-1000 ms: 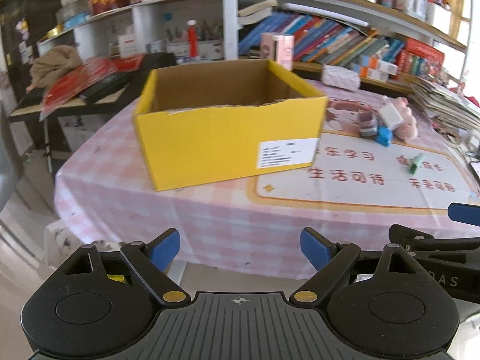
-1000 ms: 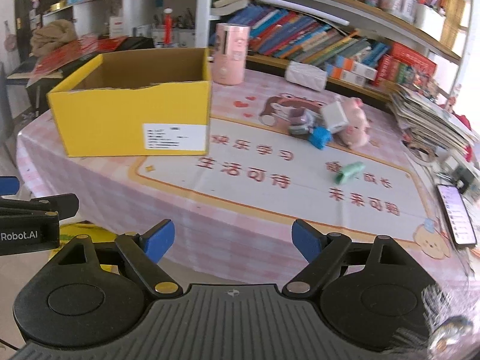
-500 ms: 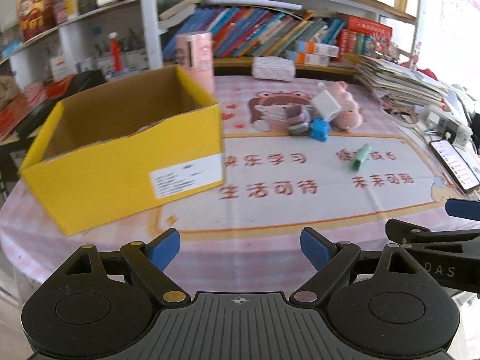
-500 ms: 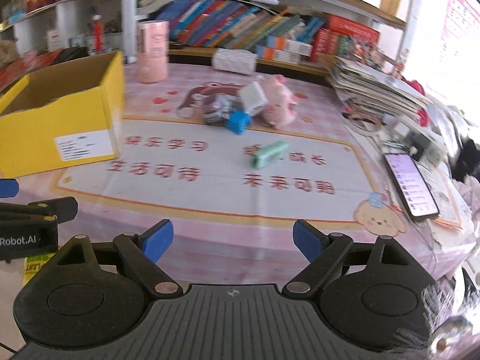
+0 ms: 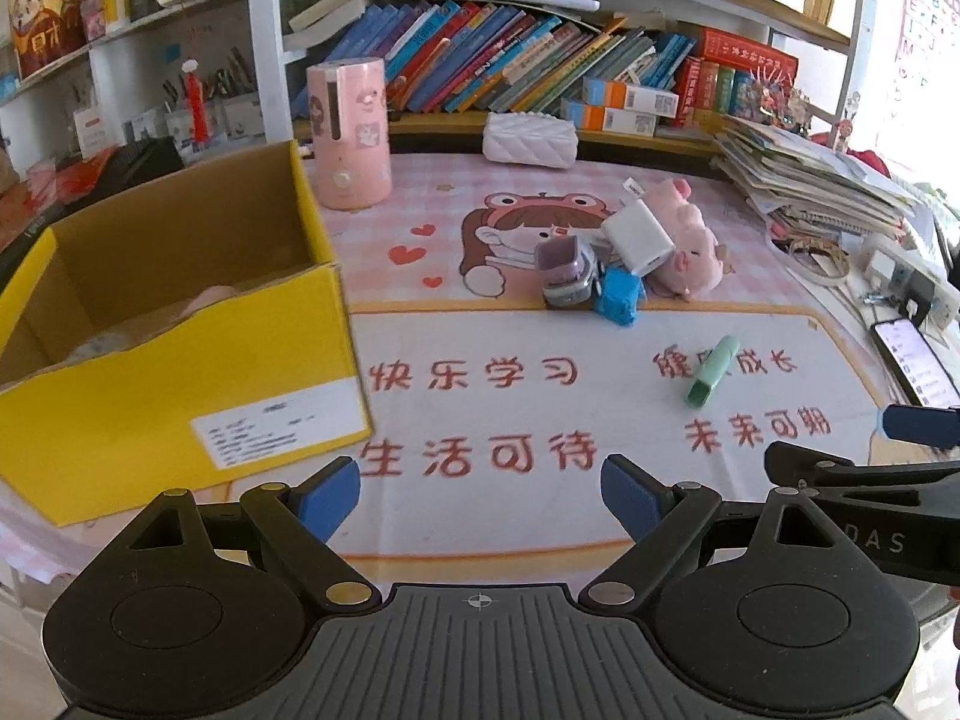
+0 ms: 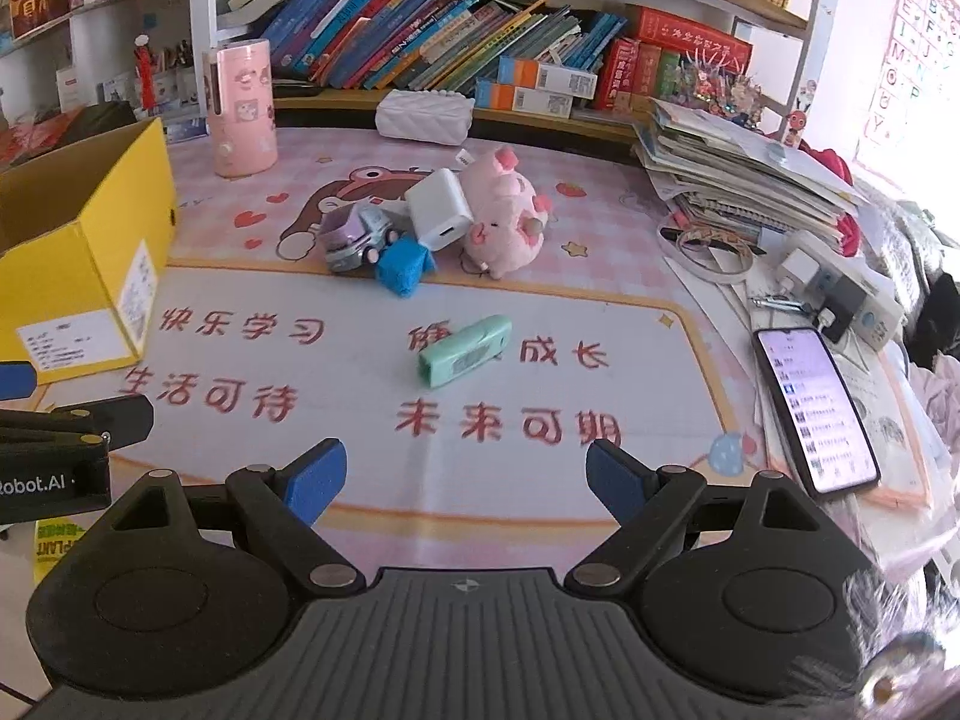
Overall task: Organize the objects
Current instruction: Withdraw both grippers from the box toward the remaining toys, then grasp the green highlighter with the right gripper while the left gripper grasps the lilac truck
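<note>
An open yellow cardboard box [image 5: 180, 360] stands at the table's left; it also shows in the right wrist view [image 6: 78, 252]. A cluster lies mid-table: a pink plush pig [image 6: 504, 216], a white charger cube [image 6: 441, 210], a purple toy car [image 6: 354, 237] and a blue cube [image 6: 402, 267]. A mint green tube [image 6: 465, 351] lies alone nearer me, also in the left wrist view [image 5: 711, 372]. My left gripper [image 5: 480, 495] is open and empty above the table's near edge. My right gripper [image 6: 465, 477] is open and empty, short of the green tube.
A pink cylinder [image 5: 348, 132] and a white quilted pouch [image 5: 531, 138] stand at the back. A stack of books and papers [image 6: 738, 180], a power strip [image 6: 840, 294] and a lit phone [image 6: 813, 408] lie at the right. Bookshelves rise behind the table.
Both grippers have swung right and moved in over the table. The box has shifted to the left of both views and the toys are nearer. Both jaws stay open.
</note>
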Available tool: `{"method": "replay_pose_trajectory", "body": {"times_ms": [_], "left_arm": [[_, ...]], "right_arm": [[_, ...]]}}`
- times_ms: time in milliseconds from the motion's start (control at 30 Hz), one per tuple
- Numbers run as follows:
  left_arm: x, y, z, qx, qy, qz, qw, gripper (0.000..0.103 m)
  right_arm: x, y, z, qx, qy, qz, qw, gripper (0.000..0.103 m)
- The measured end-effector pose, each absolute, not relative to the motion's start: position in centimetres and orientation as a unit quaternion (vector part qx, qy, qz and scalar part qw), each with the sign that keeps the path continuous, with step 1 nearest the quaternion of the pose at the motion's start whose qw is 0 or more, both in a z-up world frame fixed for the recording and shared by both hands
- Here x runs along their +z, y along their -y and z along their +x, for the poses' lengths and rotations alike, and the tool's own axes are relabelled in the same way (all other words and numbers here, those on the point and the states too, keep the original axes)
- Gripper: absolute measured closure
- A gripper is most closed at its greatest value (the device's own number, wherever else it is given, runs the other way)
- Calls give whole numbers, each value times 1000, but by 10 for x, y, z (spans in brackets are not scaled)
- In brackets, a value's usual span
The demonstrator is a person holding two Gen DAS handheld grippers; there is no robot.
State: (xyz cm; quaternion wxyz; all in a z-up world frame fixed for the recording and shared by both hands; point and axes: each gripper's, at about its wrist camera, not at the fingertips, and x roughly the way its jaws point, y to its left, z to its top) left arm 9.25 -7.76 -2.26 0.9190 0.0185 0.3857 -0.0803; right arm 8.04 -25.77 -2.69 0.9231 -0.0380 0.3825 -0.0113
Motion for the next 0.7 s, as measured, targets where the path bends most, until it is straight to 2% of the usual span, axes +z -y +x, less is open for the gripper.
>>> {"method": "replay_pose_trajectory", "body": {"times_ms": [700], "left_arm": [[-24, 114, 139, -41, -388, 10, 921, 13]], "right_arm": [[-39, 298, 151, 46, -404, -29, 913, 19]]}}
